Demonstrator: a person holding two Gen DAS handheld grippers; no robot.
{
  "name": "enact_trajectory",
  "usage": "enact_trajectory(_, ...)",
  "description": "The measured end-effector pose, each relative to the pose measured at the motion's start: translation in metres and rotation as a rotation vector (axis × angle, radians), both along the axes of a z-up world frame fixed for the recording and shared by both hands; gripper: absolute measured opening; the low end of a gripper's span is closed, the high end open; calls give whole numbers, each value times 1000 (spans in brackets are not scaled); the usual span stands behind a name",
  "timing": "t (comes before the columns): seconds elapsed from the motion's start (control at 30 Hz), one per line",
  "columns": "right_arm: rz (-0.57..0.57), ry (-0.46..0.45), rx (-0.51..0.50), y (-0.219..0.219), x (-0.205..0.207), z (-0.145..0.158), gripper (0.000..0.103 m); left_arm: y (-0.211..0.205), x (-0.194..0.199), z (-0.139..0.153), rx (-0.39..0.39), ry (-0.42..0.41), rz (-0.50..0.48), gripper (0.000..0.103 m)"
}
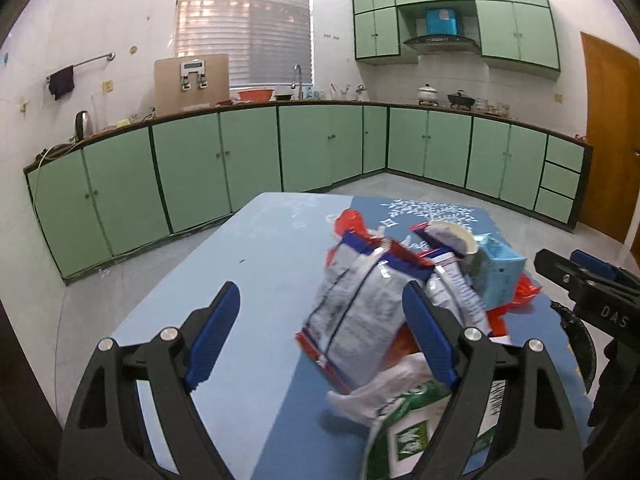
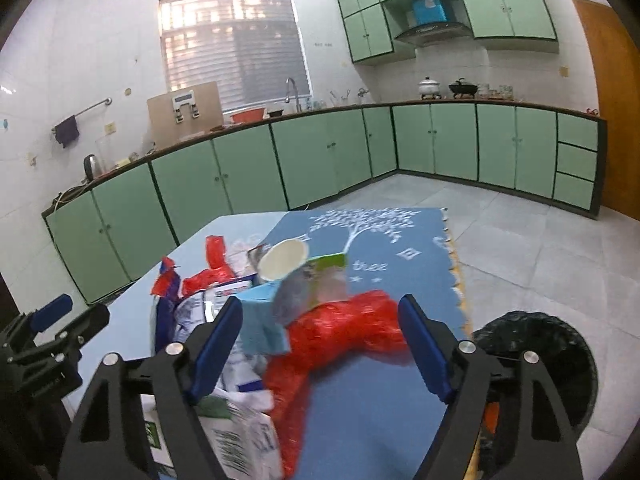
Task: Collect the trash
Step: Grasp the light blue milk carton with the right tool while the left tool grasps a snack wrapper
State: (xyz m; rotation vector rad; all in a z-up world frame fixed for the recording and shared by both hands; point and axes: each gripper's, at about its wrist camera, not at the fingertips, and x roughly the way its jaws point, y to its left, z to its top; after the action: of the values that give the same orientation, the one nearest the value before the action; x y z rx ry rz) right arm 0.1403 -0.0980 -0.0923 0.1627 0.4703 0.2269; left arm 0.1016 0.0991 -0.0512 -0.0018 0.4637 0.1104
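The trash lies heaped on the bench (image 1: 256,264), uncollected as far as either view shows. The pile holds a silver snack wrapper (image 1: 356,320), a paper cup (image 2: 282,265) on its side, a light blue carton (image 2: 260,320), a red mesh bag (image 2: 340,336) and a green-and-white milk carton (image 1: 408,436). A black-lined waste bin (image 2: 540,356) stands on the floor just past the bench edge, to the right of the right tongs (image 2: 320,344). Its contents cannot be read from here. Judgement: collection is at an early stage, with the bulk of the pile yet to be moved into the bin.

Left tongs (image 1: 320,336): jaws wide apart, holding nothing. The silver snack wrapper sits partly between them, toward the right-hand finger; whether it touches that finger cannot be told. The milk carton lies just below.

Right tongs: jaws wide apart, holding nothing. The red mesh bag lies between and beneath them, the light blue carton against the left-hand finger's side of the view. No pad presses on either item.
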Motion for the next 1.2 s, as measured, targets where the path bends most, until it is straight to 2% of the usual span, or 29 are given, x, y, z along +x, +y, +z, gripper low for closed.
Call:
enact_trajectory(0.23, 6, 10, -33, 30, 10, -2, 78, 30, 7, -5, -21, 6, 69, 81)
enact_trajectory(0.5, -31, 24, -94, 52, 26, -9, 78, 32, 13, -11, -33, 9, 55, 81)
enact_trajectory(0.63, -35, 41, -87, 56, 30, -14, 69, 30, 17, -15, -25, 4, 52, 81)
enact_trajectory(0.77, -45, 54, -77, 52, 35, -17, 65, 33, 20, -20, -36, 11, 56, 81)
enact_trajectory(0.87, -49, 72, -69, 47, 39, -19, 54, 35, 22, -22, -37, 17, 54, 81)
enact_trajectory(0.93, -32, 89, -49, 44, 42, -21, 43, 35, 22, -23, -36, 17, 51, 81)
enact_trajectory(1.03, -27, 88, -46, 42, 40, -21, 33, 33, 21, -23, -38, 16, 44, 81)
enact_trajectory(1.2, -9, 51, -59, 41, 32, -14, 33, 24, 18, -22, -45, 14, 15, 81)
